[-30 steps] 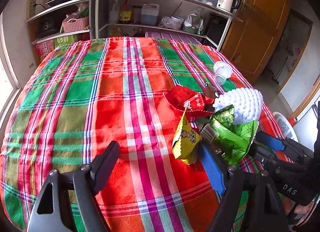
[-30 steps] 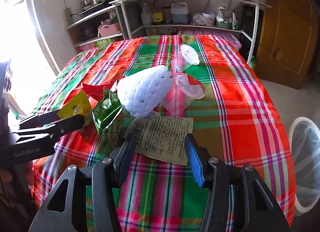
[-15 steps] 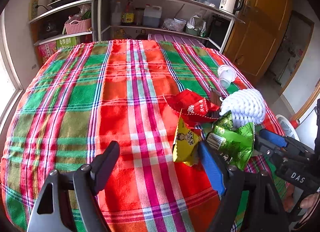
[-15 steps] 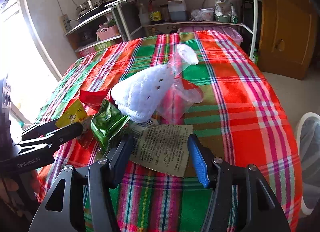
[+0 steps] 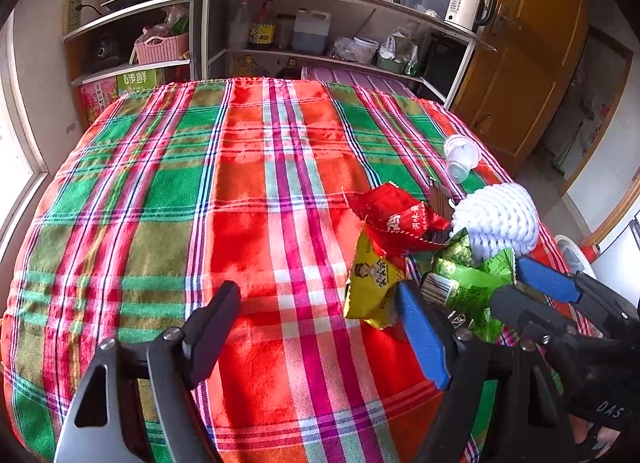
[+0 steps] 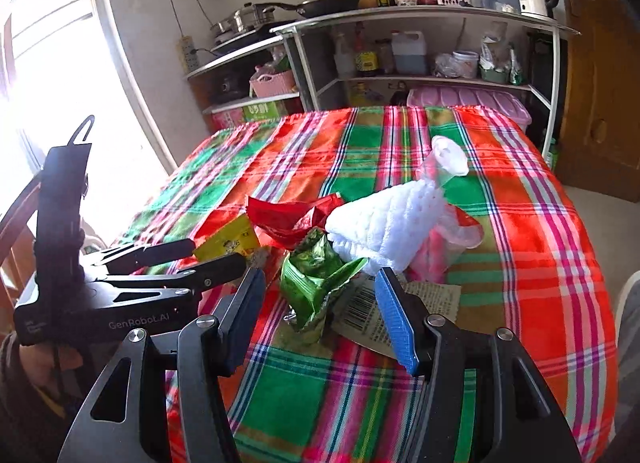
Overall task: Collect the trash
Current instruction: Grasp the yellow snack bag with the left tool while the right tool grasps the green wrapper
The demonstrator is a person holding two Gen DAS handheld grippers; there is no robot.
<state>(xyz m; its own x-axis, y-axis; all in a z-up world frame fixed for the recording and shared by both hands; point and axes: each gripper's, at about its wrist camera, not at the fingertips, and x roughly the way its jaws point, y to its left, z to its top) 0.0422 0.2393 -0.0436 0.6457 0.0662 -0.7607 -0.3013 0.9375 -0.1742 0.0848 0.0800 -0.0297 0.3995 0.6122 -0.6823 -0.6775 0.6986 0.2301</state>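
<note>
A heap of trash lies on the plaid tablecloth (image 5: 248, 199): a red wrapper (image 5: 396, 215), a yellow snack packet (image 5: 370, 283), a green foil packet (image 5: 468, 283), white foam netting (image 5: 498, 219) and a clear plastic cup (image 5: 460, 157). In the right wrist view the green packet (image 6: 316, 279), foam netting (image 6: 388, 223), red wrapper (image 6: 292, 215), a printed paper label (image 6: 416, 303) and a clear bag (image 6: 444, 239) show. My left gripper (image 5: 320, 335) is open, its blue pad beside the yellow packet. My right gripper (image 6: 320, 319) is open, low around the green packet's near end.
A metal shelf unit (image 5: 320, 23) with bottles, pans and a kettle stands behind the table. A wooden door (image 5: 520, 55) is at the right. A white bin (image 5: 572, 255) stands on the floor past the table's right edge. A window (image 6: 40, 63) is at the left.
Both grippers have drawn back and risen a little from the heap. The right gripper has shifted left, so the green packet now sits between its fingers instead of the paper label.
</note>
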